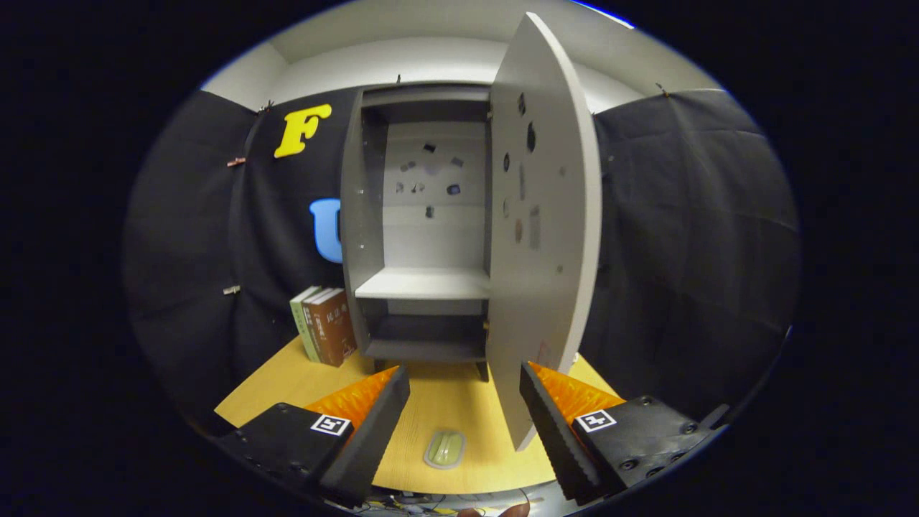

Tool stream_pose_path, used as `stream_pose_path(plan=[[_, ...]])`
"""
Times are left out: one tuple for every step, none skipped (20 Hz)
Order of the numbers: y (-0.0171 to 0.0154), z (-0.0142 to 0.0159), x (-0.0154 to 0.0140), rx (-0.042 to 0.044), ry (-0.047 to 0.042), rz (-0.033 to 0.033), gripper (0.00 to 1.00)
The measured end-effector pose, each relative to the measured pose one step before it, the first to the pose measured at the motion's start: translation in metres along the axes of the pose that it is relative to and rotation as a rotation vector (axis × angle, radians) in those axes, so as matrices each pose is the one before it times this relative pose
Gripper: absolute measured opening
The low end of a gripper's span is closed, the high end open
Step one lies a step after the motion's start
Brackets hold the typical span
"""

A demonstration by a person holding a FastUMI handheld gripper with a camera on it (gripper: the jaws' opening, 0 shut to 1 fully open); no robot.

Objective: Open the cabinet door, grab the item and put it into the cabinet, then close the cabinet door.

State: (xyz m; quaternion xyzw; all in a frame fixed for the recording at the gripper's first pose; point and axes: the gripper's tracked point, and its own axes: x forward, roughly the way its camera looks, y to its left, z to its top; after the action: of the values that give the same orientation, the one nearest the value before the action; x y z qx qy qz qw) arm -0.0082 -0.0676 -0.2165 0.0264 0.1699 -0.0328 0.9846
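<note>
My tongs (465, 402) are two thick black fingers (373, 431), wedge-shaped and tapering toward their tips. The inner face of the right finger is ribbed with fine ridges. Bright orange ridged panels sit along the outer side of each finger. Behind them are blocky black housings, each carrying a small white square tag with a black pattern. Round screws dot the right housing.
</note>
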Motion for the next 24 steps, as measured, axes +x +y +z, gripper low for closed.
stream_pose_path(plan=[[0.0053, -0.02102, 0.0104, 0.00518, 0.04845, 0.006, 0.98], [0.00102, -0.01814, 0.01199, 0.01051, 0.04937, -0.00378, 0.98], [0.00395, -0.02025, 0.01042, 0.01897, 0.05453, 0.00194, 0.98], [0.00404, -0.0163, 0.01121, 0.01392, 0.04503, 0.00232, 0.98], [0.00219, -0.01611, 0.01222, 0.00448, 0.03783, -0.00206, 0.98], [0.00263, -0.01529, 0.01436, -0.00067, 0.03547, -0.00162, 0.98], [0.00047, -0.01401, 0.01454, -0.00386, 0.03298, -0.00418, 0.98], [0.00154, -0.01473, 0.0158, 0.00327, 0.03717, -0.00525, 0.98], [-0.00141, -0.01181, 0.01506, 0.00892, 0.0346, -0.00659, 0.98], [0.0013, -0.01021, 0.01317, 0.01298, 0.03119, -0.00117, 0.98], [-0.00042, -0.00895, 0.01381, 0.0052, 0.0264, -0.00442, 0.98], [-0.00136, -0.00938, 0.01318, -0.00155, 0.02525, -0.00206, 0.98], [-0.00176, -0.00848, 0.01341, -0.00179, 0.02518, -0.00581, 0.98], [-0.00022, -0.00756, 0.01221, 0.00452, 0.0276, -0.00453, 0.98], [-0.0001, -0.00659, 0.01114, 0.01506, 0.02425, -0.00252, 0.98], [-0.00207, -0.00398, 0.01004, 0.01531, 0.01915, -0.00386, 0.98], [-0.0025, -0.00387, 0.00823, 0.00402, 0.01703, -0.00373, 0.98], [-0.00387, -0.00568, 0.00912, -0.00876, 0.01381, -0.01101, 0.98], [-0.00133, -0.00464, 0.00895, -0.01387, 0.01167, -0.01272, 0.98], [0.00053, -0.0023, 0.00538, -0.01085, 0.00798, -0.00857, 0.98], [-0.0006, -0.00227, 0.00971, -0.00942, 0.00639, -0.01009, 0.94], [-0.00159, -0.00115, 0.00844, -0.00662, 0.00704, -0.0051, 0.89], [-0.00042, -0.00268, 0.00643, -0.00591, 0.01264, -0.00516, 0.79], [0.00062, -0.00387, 0.00583, -0.00148, 0.01429, -0.00247, 0.75]])
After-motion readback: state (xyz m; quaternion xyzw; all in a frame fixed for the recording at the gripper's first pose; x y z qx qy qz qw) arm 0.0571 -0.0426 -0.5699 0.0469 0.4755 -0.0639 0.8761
